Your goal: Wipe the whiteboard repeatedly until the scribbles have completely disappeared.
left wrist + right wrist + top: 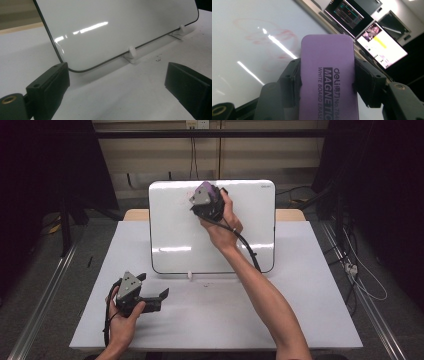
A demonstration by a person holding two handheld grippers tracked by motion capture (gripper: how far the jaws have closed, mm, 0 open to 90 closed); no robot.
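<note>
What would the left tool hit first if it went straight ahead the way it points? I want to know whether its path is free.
Probably the whiteboard: the left tool, jaws apart, faces the board's lower left corner across bare table. How far off the board stands is unclear.

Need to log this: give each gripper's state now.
Left gripper: open, holding nothing.
Right gripper: closed on the purple eraser.
</note>
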